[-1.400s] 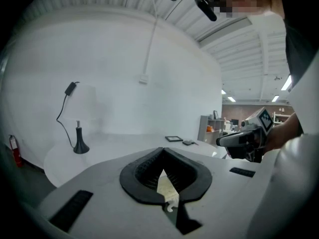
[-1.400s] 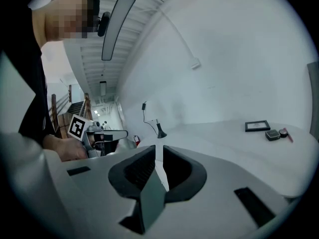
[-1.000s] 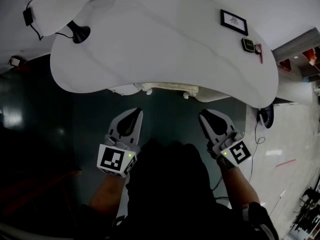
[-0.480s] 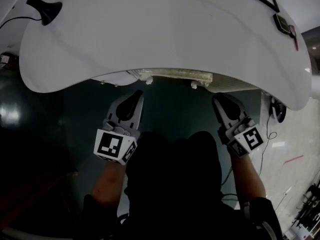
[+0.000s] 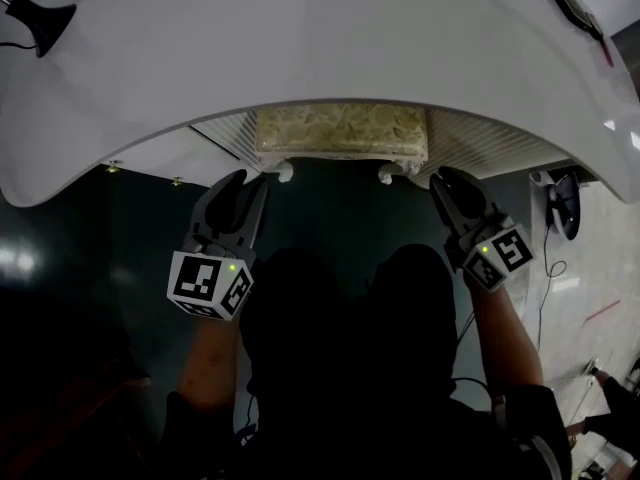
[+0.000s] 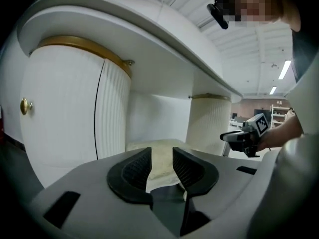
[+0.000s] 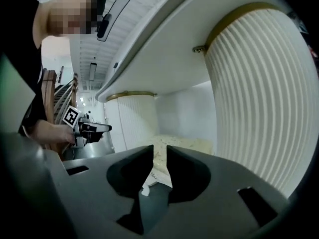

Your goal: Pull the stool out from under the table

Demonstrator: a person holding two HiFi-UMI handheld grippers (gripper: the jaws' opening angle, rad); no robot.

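The step in hand is the approach: the stool (image 5: 340,133) is not yet gripped and not yet pulled. It stands at the upper centre of the head view, pushed in under the curved front edge of the white desk (image 5: 300,38), between the two ribbed pedestals (image 6: 112,113) of the desk.

The left gripper (image 5: 246,181) hovers just beside the left front corner of the stool, and the right gripper (image 5: 449,178) is near its right front corner. The left jaws have just been opening; they stand a little apart and hold nothing, and the seat is seen through the gap, further back. The right jaws are almost together, with only a thin slit between them, and they too are empty.

I judge that the next move needs both jaws wider, then a grip on the front rim at each corner, before an even pull toward the person.

The stool has a pale, patterned cushion on a white frame with rounded carved corners.
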